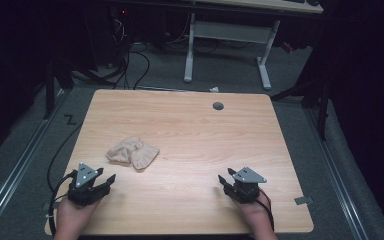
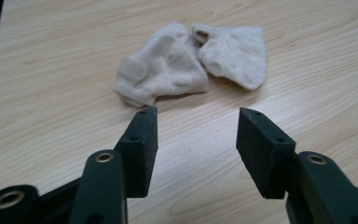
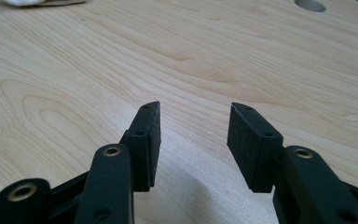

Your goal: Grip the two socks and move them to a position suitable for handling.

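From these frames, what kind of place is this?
Probably a lab or data-collection workspace: a bare wooden table with a cable hole, loose cables on carpet beyond it, and another desk frame behind. Two socks lie on the table.

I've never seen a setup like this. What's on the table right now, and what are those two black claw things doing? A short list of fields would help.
table: light wood, with a round hole near the far edge
items: two beige socks lying bunched together, touching, left of centre
left gripper: hand-held, jaws open, holding nothing, just short of the socks
right gripper: hand-held, jaws open, holding nothing, over bare wood
contact: neither gripper touches the socks
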The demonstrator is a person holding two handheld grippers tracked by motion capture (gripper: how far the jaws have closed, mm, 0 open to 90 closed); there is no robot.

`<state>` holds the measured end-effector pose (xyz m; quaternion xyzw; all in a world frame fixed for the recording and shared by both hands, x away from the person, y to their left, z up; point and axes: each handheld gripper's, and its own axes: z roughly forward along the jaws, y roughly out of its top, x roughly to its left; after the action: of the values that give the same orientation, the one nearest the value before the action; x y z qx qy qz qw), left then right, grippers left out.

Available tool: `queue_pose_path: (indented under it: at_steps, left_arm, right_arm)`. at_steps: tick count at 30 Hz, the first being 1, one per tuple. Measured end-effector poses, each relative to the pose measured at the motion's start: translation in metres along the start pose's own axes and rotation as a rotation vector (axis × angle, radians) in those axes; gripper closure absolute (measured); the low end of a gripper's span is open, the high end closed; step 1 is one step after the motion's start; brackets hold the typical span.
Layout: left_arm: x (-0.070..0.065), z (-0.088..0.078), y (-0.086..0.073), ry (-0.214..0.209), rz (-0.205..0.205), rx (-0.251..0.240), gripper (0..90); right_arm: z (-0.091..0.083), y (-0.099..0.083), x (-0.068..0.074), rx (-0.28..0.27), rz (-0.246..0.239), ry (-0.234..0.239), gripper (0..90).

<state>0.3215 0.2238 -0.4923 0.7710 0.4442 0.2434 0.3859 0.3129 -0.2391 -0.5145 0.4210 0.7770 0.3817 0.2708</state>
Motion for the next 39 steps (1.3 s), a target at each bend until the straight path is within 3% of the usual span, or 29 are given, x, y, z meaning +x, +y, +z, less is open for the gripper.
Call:
queue_pose_path:
  at_steps: [5,6,7,11,12,20,22,23,26,28,30,32,35,36,39]
  left_arm:
    - [-0.014,0.009,0.004,-0.048,0.044,0.013,60.3]
    - [-0.017,0.010,0.004,-0.055,0.063,0.013,69.2]
    - [-0.020,0.010,0.006,-0.073,0.079,0.013,72.5]
    - [-0.018,0.014,0.015,-0.113,0.056,-0.007,86.4]
    - [-0.015,0.024,0.025,-0.124,0.034,-0.018,89.9]
    - [-0.024,0.051,0.046,-0.121,0.053,-0.035,90.0]
    - [-0.023,0.059,0.050,-0.128,0.037,-0.037,90.0]
    - [-0.023,0.066,0.052,-0.132,0.019,-0.032,89.9]
    - [-0.024,0.084,0.059,-0.106,0.035,-0.005,89.7]
    - [-0.024,0.090,0.060,-0.106,0.032,-0.003,89.7]
    - [-0.029,0.109,0.060,-0.091,0.045,0.038,89.5]
    - [-0.032,0.117,0.058,-0.064,0.074,0.067,89.2]
    - [-0.034,0.124,0.056,-0.058,0.067,0.081,89.9]
    - [-0.037,0.132,0.052,-0.072,0.073,0.119,89.9]
    - [-0.040,0.132,0.052,-0.062,0.084,0.110,90.0]
  right_arm:
    - [-0.003,-0.002,0.000,0.001,0.019,0.013,53.4]
    - [-0.004,-0.002,0.000,0.000,0.026,0.011,53.1]
    - [-0.004,-0.002,0.000,-0.001,0.027,0.012,53.1]
    - [-0.003,-0.002,0.001,0.001,0.018,0.013,52.9]
    - [-0.005,-0.004,0.001,0.004,0.025,0.019,52.7]
    - [-0.016,-0.012,-0.002,0.007,0.030,0.007,52.8]
    - [-0.018,-0.014,-0.004,0.010,0.037,0.003,52.8]
    - [-0.018,-0.015,-0.005,0.009,0.050,0.005,52.8]
    - [-0.019,-0.019,-0.009,0.012,0.098,0.020,52.9]
    - [-0.020,-0.019,-0.007,0.010,0.083,0.019,52.8]
    - [-0.023,-0.018,-0.005,0.003,0.054,0.010,52.8]
    - [-0.024,-0.018,-0.005,-0.006,0.072,0.015,52.8]
    - [-0.024,-0.016,-0.003,-0.007,0.076,0.023,52.7]
    - [-0.023,-0.015,0.001,-0.006,0.030,0.023,52.7]
    - [-0.024,-0.014,0.002,-0.008,0.029,0.025,52.8]
